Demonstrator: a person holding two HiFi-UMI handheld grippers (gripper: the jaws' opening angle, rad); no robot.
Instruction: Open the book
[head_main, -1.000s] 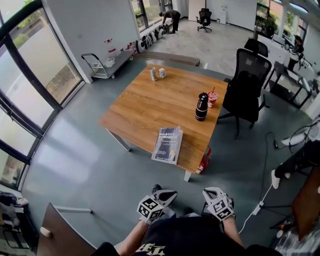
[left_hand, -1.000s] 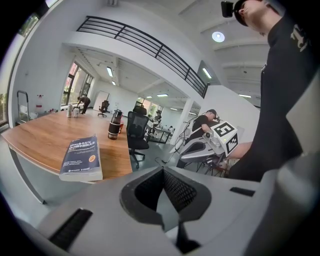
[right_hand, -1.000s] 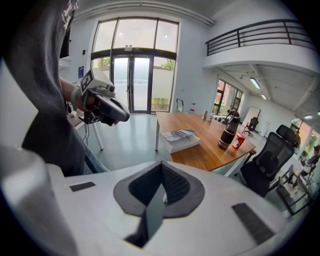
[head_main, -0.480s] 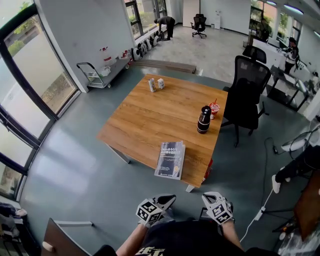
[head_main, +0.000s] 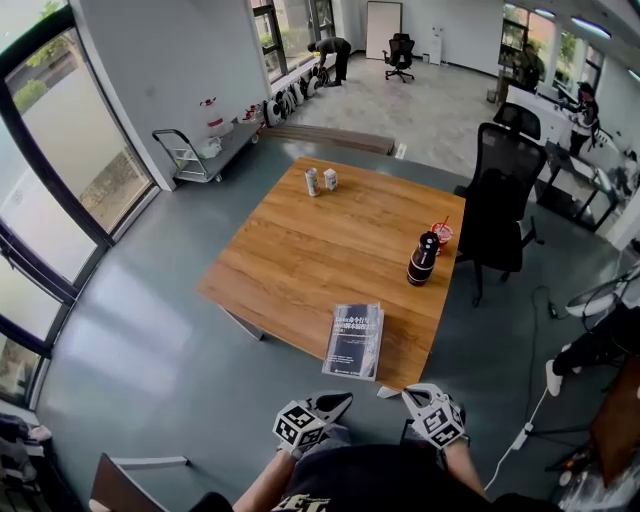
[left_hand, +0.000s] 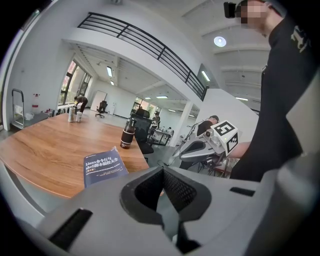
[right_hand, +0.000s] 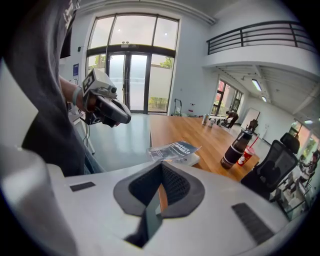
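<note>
While the head view looks down on the wooden table (head_main: 300, 250), the book (head_main: 354, 341) lies closed and flat on it, cover up, close to the edge nearest to the person. The left gripper (head_main: 343, 399) and the right gripper (head_main: 409, 392) are both held low in front of the person's body, off the table and apart from the book, which lies ahead of them, a little nearer to the left one. Farther on the table stand a dark bottle (head_main: 423, 259), a red cup (head_main: 441, 234) beside it, and two small cans (head_main: 320, 181) near the far edge. In the left gripper view, the jaws of this gripper are pressed together with nothing between them; the book (left_hand: 103, 167) is seen beyond them to the left, not touching them, and the right gripper (left_hand: 176, 156) appears to the right. In the right gripper view, the jaws are also closed and empty; the book (right_hand: 175, 150) lies just above them in the picture, on the table corner, and the left gripper (right_hand: 128, 119) is at the upper left.
</note>
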